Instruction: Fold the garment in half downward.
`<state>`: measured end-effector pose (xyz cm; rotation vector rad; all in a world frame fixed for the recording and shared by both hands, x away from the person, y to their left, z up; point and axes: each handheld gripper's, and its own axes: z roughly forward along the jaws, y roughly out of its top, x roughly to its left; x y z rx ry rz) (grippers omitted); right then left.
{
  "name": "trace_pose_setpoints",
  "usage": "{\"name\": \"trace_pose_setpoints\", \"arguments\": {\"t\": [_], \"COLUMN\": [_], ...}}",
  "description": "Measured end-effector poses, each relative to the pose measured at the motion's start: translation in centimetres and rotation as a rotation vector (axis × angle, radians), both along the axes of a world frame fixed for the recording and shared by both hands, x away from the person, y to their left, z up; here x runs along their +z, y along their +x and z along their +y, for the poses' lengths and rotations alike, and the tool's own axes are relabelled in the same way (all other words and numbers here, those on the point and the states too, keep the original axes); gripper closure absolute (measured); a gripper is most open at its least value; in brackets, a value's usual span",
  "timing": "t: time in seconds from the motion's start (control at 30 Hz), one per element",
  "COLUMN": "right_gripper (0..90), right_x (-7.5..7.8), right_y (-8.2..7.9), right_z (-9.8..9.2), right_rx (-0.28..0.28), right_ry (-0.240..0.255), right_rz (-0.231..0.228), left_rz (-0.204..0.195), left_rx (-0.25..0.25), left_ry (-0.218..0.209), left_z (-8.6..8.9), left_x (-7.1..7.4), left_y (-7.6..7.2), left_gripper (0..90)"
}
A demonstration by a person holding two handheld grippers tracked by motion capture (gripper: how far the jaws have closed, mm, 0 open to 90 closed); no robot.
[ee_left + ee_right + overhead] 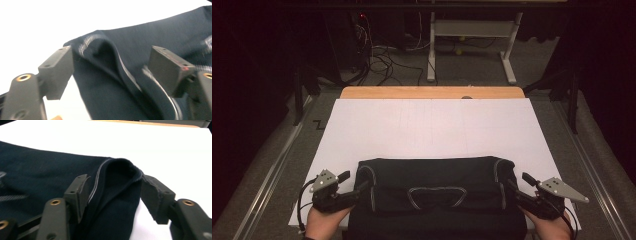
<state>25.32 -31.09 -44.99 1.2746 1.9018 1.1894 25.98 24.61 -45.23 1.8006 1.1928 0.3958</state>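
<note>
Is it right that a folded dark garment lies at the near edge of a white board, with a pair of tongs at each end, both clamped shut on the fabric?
Not quite. The dark garment does lie at the near edge of the white board, but the left tongs and right tongs stand open, fabric loose between the jaws, as both gripper views show.

The high view looks down and forward over the table [432,125]; both gripper views sit close, sharing the dark garment [437,175].

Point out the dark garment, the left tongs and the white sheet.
dark garment [437,172]: high view, upper folded panel.
left tongs [354,183]: high view, midway between the tips, beside the garment's left edge.
white sheet [432,125]: high view, bare middle.
</note>
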Motion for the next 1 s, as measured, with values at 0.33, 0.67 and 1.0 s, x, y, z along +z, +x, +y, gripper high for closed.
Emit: {"name": "trace_pose_setpoints", "arguments": {"t": [0.33,0.67,1.0], "right_gripper": [33.3,32.1,34.6], "right_x": [0.5,-1.0,-2.2], "right_y": [5.9,9.1,8.6], "right_z": [1.1,1.7,1.4], "right_rx": [-0.028,-0.063,-0.055], "right_ry": [-0.003,-0.067,-0.095], "right_rz": [0.023,0.176,0.260], "left_rz": [0.026,0.171,0.178], "left_rx": [0.041,0.052,0.043], "left_ry": [-0.034,0.121,0.180], "left_z": [-0.5,-1.6,-1.9], "left_x": [0.1,-2.1,-2.8], "left_y": [5.3,8.1,6.8], "left_gripper": [17.6,21.8,30.1]}}
